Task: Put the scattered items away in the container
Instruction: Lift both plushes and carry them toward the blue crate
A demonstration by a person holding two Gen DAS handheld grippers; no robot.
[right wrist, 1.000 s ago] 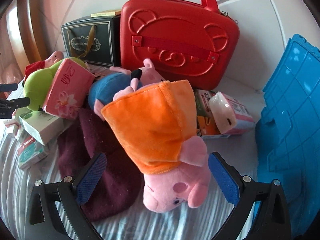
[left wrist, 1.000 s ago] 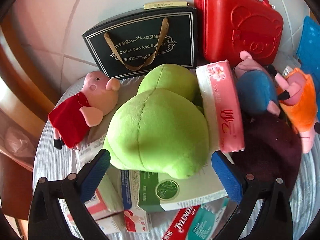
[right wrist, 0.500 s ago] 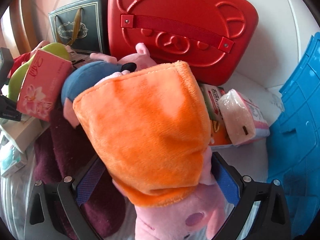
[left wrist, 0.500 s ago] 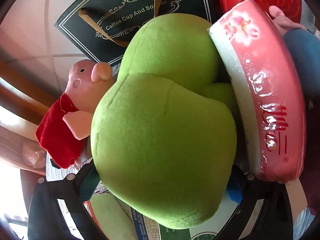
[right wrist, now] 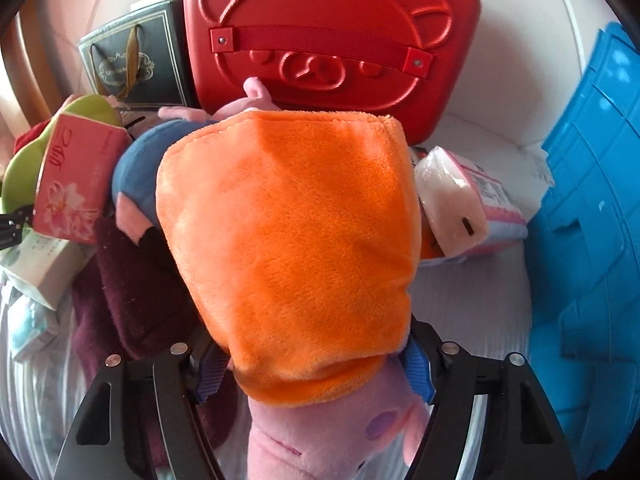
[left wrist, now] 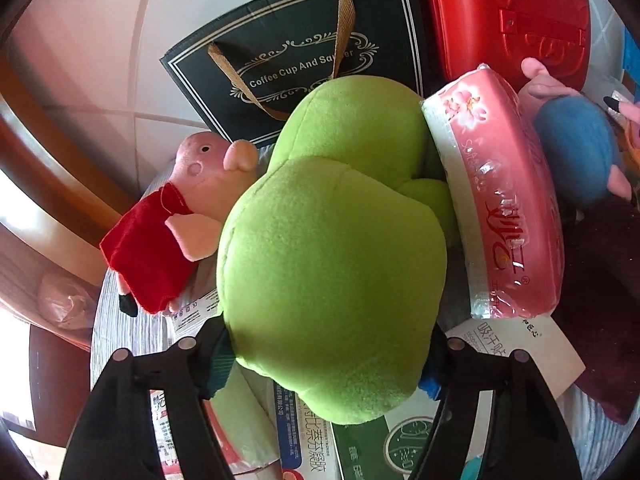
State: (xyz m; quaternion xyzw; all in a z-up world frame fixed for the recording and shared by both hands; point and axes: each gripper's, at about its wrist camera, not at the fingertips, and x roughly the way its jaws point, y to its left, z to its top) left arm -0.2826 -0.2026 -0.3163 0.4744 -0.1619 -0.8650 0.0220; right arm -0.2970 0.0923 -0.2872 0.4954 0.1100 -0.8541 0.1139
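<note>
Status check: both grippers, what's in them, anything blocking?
Left gripper shut on green plush toy. Right gripper shut on orange-dressed pink pig plush. Pink tissue pack leans against green plush.

Black gripper frames, silver screws, blue ribbed fingers on both.

The surface is a table covered with a grey-white ribbed cloth. Behind it stands a wall of large pale tiles with thin grout lines; the tiles carry a pinkish tint toward the left. A curved brown wooden frame runs along the left edge of the left wrist view, and strong daylight enters from the lower left.
</note>
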